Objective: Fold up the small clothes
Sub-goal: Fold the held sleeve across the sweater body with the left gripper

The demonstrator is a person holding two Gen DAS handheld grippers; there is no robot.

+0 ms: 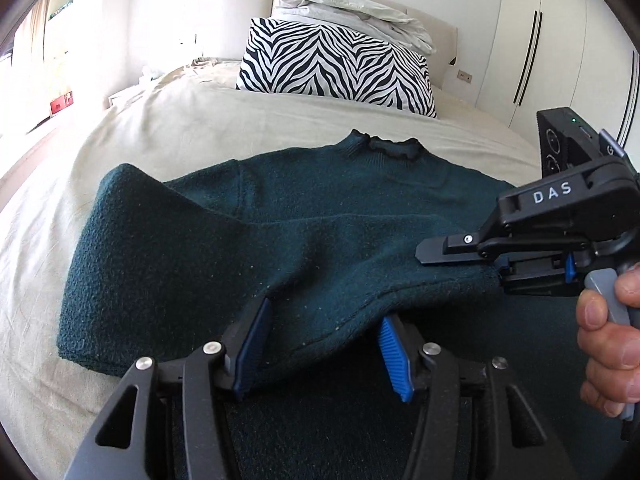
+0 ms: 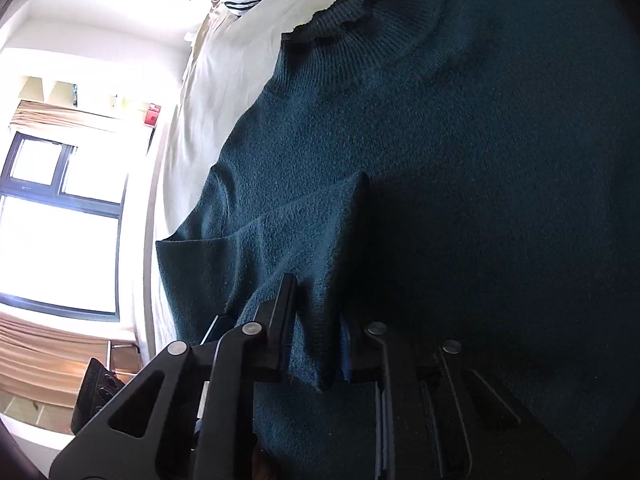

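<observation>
While lying spread on the bed: the dark green sweater [image 1: 280, 220] is resting on the beige sheet [image 1: 160, 128].
Collar: pointing to twelve o'clock, toward the zebra pillow [image 1: 336, 66].
Left gripper [image 1: 320, 348]: jaws standing wide around the hem.
Right gripper [image 2: 316, 328]: jaws pinching a sweater fold.

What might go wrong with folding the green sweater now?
1. Only the right gripper pinches the sweater, by a small bunch of its edge. Lifted that way, the heavy knit may slip out or stretch.
2. The left gripper has its jaws open around the hem, not holding it, so that side could sag and the fold turn crooked.
3. The sleeve already folded across could slide off.
</observation>
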